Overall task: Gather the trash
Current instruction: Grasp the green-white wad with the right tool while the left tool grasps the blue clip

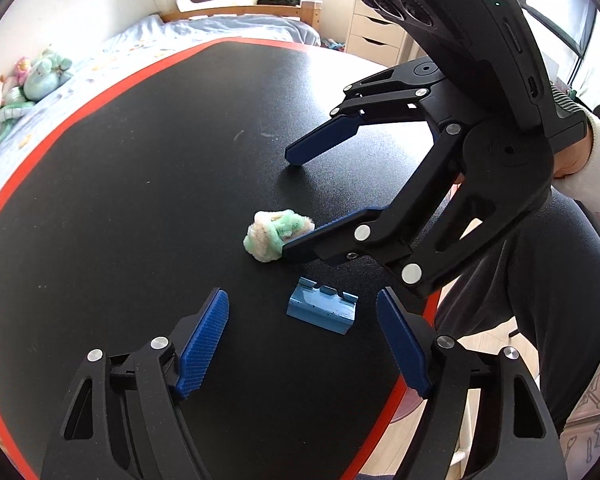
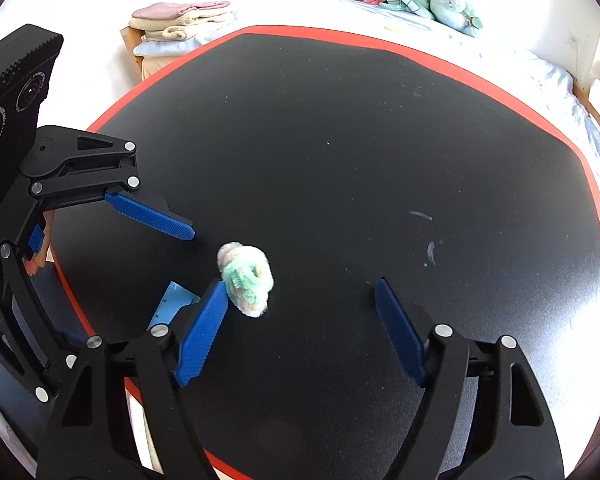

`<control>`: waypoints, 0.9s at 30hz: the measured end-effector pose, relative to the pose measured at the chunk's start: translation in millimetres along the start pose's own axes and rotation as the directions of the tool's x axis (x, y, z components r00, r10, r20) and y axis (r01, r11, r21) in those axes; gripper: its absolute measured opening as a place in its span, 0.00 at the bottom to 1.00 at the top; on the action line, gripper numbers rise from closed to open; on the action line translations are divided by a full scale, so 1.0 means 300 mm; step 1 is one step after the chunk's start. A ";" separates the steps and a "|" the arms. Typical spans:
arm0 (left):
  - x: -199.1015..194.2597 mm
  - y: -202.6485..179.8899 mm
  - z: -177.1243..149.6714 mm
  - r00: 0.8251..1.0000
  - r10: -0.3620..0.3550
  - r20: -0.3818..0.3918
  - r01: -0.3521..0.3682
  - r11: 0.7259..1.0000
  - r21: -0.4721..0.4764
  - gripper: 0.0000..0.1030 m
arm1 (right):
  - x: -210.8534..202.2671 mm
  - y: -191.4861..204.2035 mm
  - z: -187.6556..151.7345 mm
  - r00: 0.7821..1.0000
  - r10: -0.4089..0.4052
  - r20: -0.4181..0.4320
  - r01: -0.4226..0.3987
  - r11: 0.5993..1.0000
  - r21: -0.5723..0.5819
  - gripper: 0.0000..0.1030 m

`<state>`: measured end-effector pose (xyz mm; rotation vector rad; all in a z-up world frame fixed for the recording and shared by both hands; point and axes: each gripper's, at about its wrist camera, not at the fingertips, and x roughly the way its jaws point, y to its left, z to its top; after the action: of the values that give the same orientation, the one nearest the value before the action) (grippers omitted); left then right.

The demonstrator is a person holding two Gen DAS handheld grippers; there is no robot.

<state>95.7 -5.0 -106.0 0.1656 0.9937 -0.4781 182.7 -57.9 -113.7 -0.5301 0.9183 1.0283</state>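
Observation:
A crumpled green-and-cream fluffy wad (image 1: 274,236) lies on the black table (image 1: 140,168). A small blue plastic piece (image 1: 322,310) lies just in front of it, between my left gripper's open fingers. My left gripper (image 1: 304,320) is open and empty, close above the blue piece. My right gripper (image 1: 290,202) is open over the table, its near finger touching the wad's right side. In the right wrist view the wad (image 2: 246,278) sits against my right gripper's (image 2: 300,312) left finger, and the blue piece (image 2: 172,306) is partly hidden behind that finger. The left gripper (image 2: 180,256) shows at left.
The table has a red rim (image 1: 100,100) and its edge runs close by on my side (image 1: 384,412). A bed with plush toys (image 1: 24,88) stands behind it. Folded towels (image 2: 180,20) lie on a stand. My legs (image 1: 540,280) are by the table edge.

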 end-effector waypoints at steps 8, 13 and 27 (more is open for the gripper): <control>0.007 0.004 0.015 1.000 0.027 0.005 -0.027 1.000 0.006 0.40 | 0.010 0.016 0.026 1.000 0.012 0.021 -0.012 1.000 -0.029 0.43; 0.000 0.007 0.021 0.999 0.042 -0.009 -0.042 0.999 -0.014 0.31 | 0.009 0.024 0.030 1.000 0.004 0.027 -0.003 0.999 -0.037 0.19; -0.087 -0.054 0.056 0.994 0.105 0.002 -0.104 0.984 -0.146 0.31 | -0.137 0.022 -0.018 0.998 -0.025 0.060 0.020 0.997 0.073 0.17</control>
<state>89.1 -17.0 -73.7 0.0834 1.0018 -0.3083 166.1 -79.2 -81.8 -0.4451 0.8901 0.9819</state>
